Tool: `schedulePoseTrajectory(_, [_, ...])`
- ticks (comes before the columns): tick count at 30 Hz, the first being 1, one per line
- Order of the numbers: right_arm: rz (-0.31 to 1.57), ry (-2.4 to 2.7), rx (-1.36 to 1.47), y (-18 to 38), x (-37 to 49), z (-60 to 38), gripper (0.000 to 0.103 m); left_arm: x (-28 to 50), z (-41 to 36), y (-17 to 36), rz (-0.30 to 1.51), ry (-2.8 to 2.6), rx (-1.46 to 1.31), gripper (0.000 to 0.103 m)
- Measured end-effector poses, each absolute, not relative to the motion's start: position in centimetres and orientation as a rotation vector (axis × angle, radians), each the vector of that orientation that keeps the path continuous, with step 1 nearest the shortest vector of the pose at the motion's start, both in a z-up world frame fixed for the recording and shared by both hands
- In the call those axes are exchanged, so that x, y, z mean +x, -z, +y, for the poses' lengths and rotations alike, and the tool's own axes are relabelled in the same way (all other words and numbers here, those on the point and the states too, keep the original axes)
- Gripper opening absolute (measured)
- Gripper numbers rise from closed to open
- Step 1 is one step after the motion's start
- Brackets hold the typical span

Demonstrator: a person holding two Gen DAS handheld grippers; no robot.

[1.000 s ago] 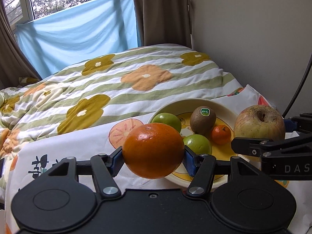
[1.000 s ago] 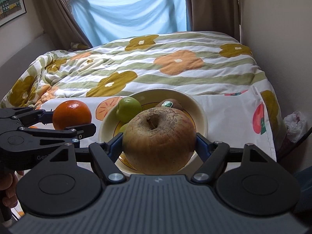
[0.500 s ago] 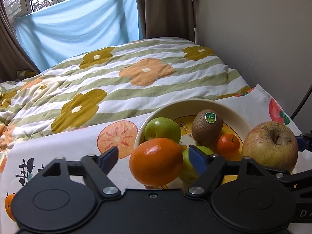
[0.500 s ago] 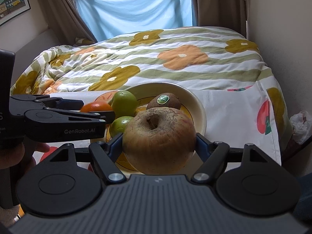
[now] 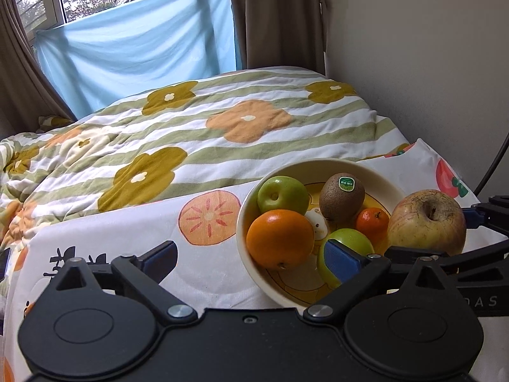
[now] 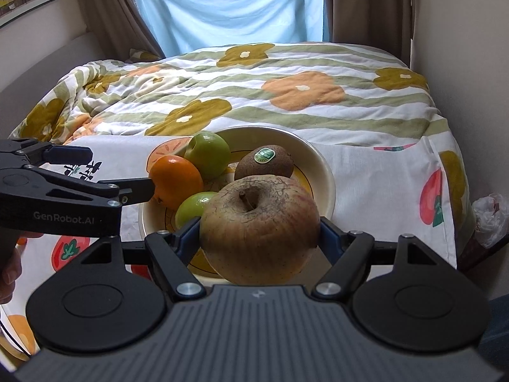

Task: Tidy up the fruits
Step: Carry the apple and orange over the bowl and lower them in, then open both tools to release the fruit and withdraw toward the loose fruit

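A cream bowl (image 5: 318,163) (image 6: 327,178) stands on a fruit-print cloth. In it lie an orange (image 5: 280,238) (image 6: 176,181), a green apple (image 5: 281,194), a kiwi (image 5: 342,194), a small tangerine (image 5: 372,221) and a second green apple (image 5: 353,238). My left gripper (image 5: 251,258) is at the bowl's near left rim. Its jaws are opening wide, and the orange lies between them untouched. My right gripper (image 6: 259,235) is shut on a large brownish apple (image 6: 259,226) (image 5: 426,222), held above the bowl's near right edge.
A flowered striped quilt (image 5: 222,133) covers the bed behind the bowl. A wall (image 5: 413,63) runs close along the right, with a dark cable (image 5: 493,165) and a plastic bag (image 6: 490,213) there. A person's hand (image 6: 6,270) holds the left gripper.
The left gripper has let go of the orange, which now rests in the bowl, and its jaws have spread wide. The right gripper still holds the brownish apple in about the same place.
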State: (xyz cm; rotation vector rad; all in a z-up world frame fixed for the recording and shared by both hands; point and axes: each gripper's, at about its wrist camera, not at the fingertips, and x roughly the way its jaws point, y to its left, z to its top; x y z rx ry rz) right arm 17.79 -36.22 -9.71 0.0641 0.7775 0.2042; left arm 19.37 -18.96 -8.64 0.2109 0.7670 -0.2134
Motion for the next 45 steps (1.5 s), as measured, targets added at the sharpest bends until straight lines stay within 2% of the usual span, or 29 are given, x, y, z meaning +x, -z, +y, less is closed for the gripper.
schedulePoseTrajectory(11, [0.791, -0.232, 0.029, 10.6, 19.1, -35.8, 0.091, 17.7, -16.8, 8.9, 0.782, 0.144, 0.185, 0.101])
schedulePoseTrajectory(13, [0.780, -0.229, 0.025, 10.6, 18.9, -35.8, 0.095, 17.5, -16.3, 9.0, 0.783, 0.128, 0.176, 0.101])
schedulePoseTrajectory(14, [0.759, -0.233, 0.018, 10.4, 18.5, -35.7, 0.103, 17.4, -16.2, 9.0, 0.784, 0.122, 0.175, 0.101])
schedulePoseTrajectory(17, [0.697, -0.210, 0.001, 9.7, 17.8, -35.7, 0.103, 17.0, -15.7, 9.1, 0.785, 0.104, 0.179, 0.101])
schedulePoseTrajectory(32, [0.699, -0.184, -0.025, 7.7, 15.5, -34.7, 0.103, 12.9, -15.8, 6.7, 0.734, 0.057, 0.193, 0.101])
schedulePoseTrajectory(45, [0.695, -0.236, 0.008, 4.8, 11.5, -31.0, 0.103, 6.8, -11.4, 3.4, 0.657, -0.068, 0.122, 0.101])
